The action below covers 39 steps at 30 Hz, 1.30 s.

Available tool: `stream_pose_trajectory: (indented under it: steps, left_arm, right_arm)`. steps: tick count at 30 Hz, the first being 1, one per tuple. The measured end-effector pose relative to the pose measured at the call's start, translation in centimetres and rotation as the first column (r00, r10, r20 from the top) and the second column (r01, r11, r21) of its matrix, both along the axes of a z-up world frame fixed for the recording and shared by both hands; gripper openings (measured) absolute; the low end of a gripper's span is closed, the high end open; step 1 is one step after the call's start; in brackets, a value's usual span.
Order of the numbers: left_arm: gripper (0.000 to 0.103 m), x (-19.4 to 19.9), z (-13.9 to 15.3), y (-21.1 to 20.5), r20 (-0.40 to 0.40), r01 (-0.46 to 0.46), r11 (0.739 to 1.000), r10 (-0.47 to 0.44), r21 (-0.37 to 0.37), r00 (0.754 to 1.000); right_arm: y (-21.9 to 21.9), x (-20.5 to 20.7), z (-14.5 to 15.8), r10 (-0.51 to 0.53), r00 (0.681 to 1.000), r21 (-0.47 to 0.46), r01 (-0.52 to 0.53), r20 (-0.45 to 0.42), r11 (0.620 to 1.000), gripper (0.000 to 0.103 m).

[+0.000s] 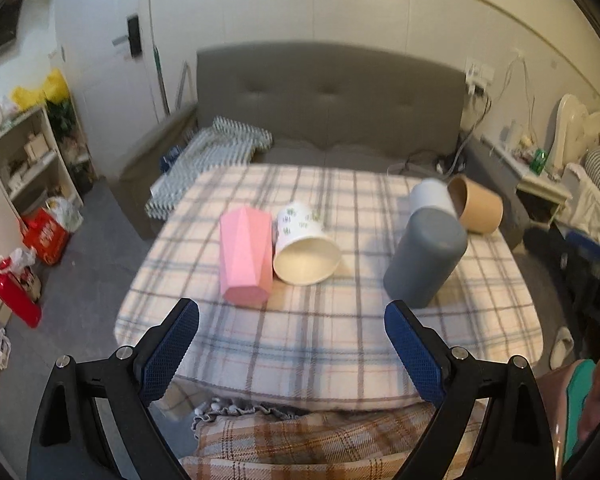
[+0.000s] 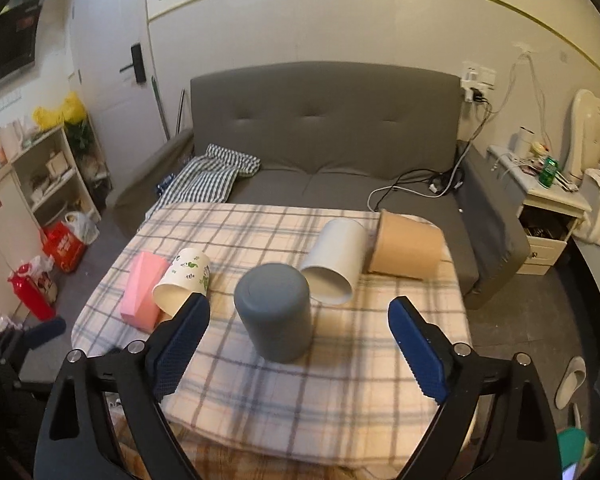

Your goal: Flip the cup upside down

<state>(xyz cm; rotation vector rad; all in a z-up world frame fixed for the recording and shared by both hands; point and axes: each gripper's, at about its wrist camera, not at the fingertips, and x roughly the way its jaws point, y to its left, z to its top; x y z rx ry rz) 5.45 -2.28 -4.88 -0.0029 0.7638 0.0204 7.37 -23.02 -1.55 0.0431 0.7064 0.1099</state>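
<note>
Both tools, left [image 1: 292, 344] and right [image 2: 300, 344], gape empty. The grey cup [image 2: 274, 312] seems already inverted; I'd take the white cup [image 2: 334, 266] at mid-body, squeezing gently.

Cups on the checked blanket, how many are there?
5: pink cup far left, patterned white cup beside it, dark grey cup upside down mid-table, plain white cup, brown cup far right.

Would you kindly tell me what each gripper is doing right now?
Left gripper: open, holding nothing.
Right gripper: open, holding nothing.
</note>
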Motion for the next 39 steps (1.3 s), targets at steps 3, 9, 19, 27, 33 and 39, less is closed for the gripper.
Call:
stream_pose_trajectory:
  steps: [3,9,19,27,33,39]
  left_arm:
    - [0.097,-1.7,0.5,-0.4,0.079,-0.006,1.0,0.004,0.027,0.997]
    - [0.102,-4.4,0.7,-0.8,0.155,-0.004,0.998,-0.006,0.064,0.988]
    - [0.102,-5.6,0.8,-1.3,0.167,0.013,0.997,-0.027,0.08,0.986]
    - [0.102,-5.9,0.8,-1.0,0.152,0.032,0.998,-0.039,0.047,0.988]
    - [0.102,-6.0,1.1,-1.1,0.161,0.031,0.999,-0.038,0.043,0.986]
    - [0.102,-6.1,1.2,-1.1,0.166,0.037,0.998,-0.044,0.044,0.985]
  right_arm:
    - [-0.9,-2.0,-0.6,-0.016,1.0,0.018,0.016,0.013,1.0,0.096]
    - [-2.1,-5.7,-1.5,-0.055,0.997,0.042,0.053,0.048,0.998,0.103]
    - [-2.3,-7.2,-2.1,-0.068,0.996,0.043,0.066,0.059,0.997,0.103]
    - [-1.7,-7.5,-2.1,-0.056,0.997,0.03,0.054,0.062,0.998,0.103]
    - [-1.7,-7.4,-2.3,-0.054,0.997,0.027,0.052,0.051,0.998,0.103]
    - [-1.7,-7.4,-2.3,-0.051,0.997,0.023,0.05,0.053,0.999,0.103]
